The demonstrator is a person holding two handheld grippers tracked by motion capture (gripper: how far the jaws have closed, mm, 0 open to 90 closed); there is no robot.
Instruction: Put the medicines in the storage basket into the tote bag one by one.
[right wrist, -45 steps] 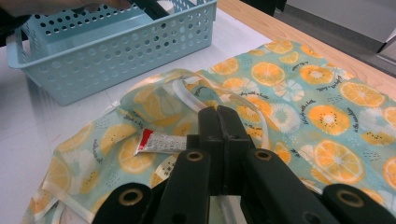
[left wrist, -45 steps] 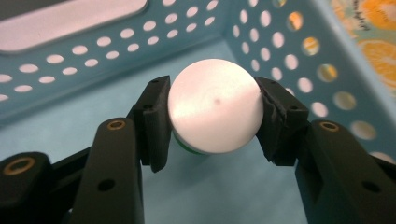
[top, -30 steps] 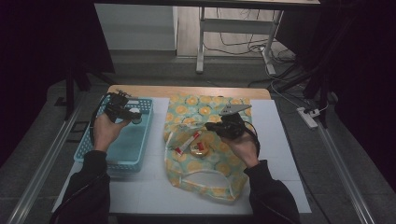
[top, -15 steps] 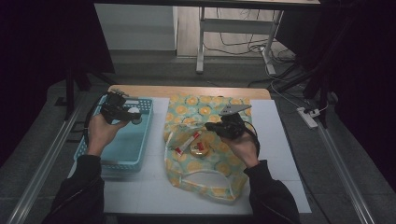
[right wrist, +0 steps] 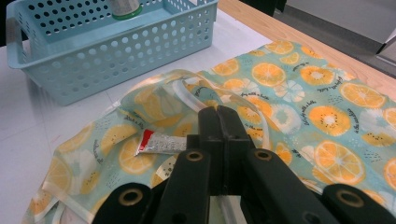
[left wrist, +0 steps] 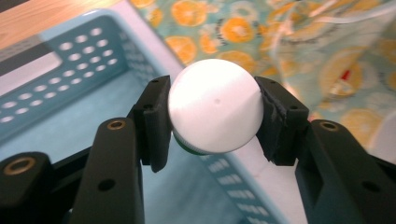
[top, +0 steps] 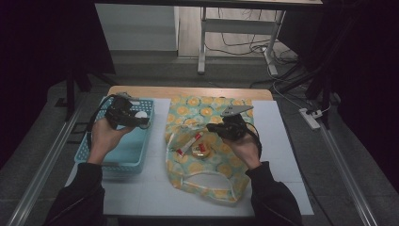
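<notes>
My left gripper (top: 139, 116) is shut on a small jar with a white round lid (left wrist: 215, 112) and a green rim, held over the light blue basket (top: 117, 160). What looks like the same jar's lower part (right wrist: 124, 6) sits low inside the basket (right wrist: 84, 60). My right gripper (top: 212, 128) rests on the orange-slice print bag (top: 207, 106), its jaws pressed together (right wrist: 219, 116) on the bag's clear handle (right wrist: 187, 93). A silver tube with a red end (right wrist: 156, 142) lies in the bag's mouth. Beside the tube (top: 188, 143) is a small round yellowish item (top: 202, 149).
A white mat (top: 282, 155) covers the table, with a wooden strip (top: 188, 92) along the far edge. The basket stands at the left and the bag in the middle. Table legs and cables (top: 235, 47) lie on the floor beyond.
The left gripper, with the jar, has shifted slightly right and nearer over the basket. The right gripper has stayed in place on the bag.
</notes>
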